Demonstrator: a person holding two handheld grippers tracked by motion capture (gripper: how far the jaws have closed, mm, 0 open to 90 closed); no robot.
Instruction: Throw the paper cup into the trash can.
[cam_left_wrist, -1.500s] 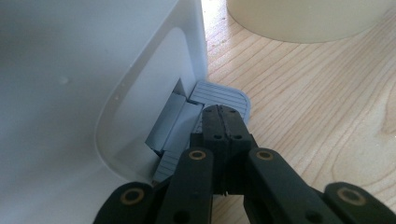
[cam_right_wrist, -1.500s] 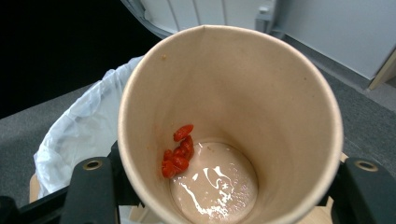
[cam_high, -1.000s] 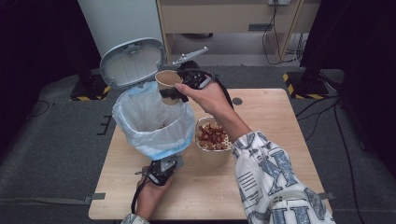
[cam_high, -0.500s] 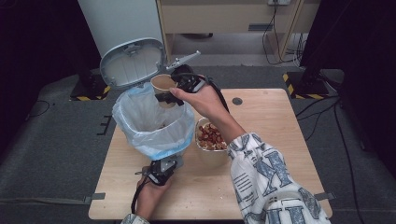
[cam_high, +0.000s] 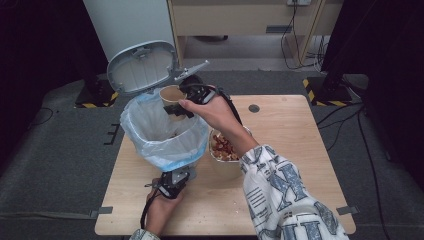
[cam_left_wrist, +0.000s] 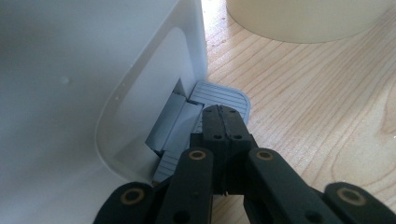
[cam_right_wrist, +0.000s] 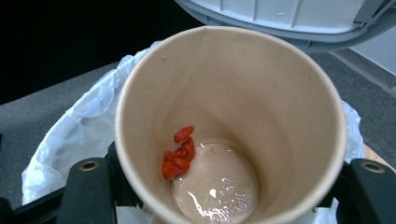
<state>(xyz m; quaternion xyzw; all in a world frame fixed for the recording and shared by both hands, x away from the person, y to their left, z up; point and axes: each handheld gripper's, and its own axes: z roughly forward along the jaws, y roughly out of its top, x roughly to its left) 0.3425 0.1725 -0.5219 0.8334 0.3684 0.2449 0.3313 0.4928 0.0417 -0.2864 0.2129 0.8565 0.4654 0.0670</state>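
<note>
A white pedal bin (cam_high: 165, 135) with a blue-white liner stands on the wooden table (cam_high: 295, 150), its lid (cam_high: 141, 66) raised. My left gripper (cam_high: 172, 180) is shut, and its tips (cam_left_wrist: 223, 112) rest on the grey foot pedal (cam_left_wrist: 233, 95) at the bin's base. My right gripper (cam_high: 192, 95) is shut on a brown paper cup (cam_high: 171, 95), held tilted over the far rim of the bin. Inside the cup (cam_right_wrist: 261, 93) sit a few red berries (cam_right_wrist: 180, 151) and a pool of pale liquid (cam_right_wrist: 217, 184).
A paper bowl (cam_high: 225, 147) of red and pale scraps stands right of the bin, under my right forearm; its side (cam_left_wrist: 303, 18) shows beyond the pedal. The liner (cam_right_wrist: 70, 135) and lid (cam_right_wrist: 289, 14) lie behind the cup. Bare tabletop lies to the right.
The right hand has shifted the cup slightly left and nearer, over the bin's mouth, and tipped it more. The left gripper has stayed on the pedal.
</note>
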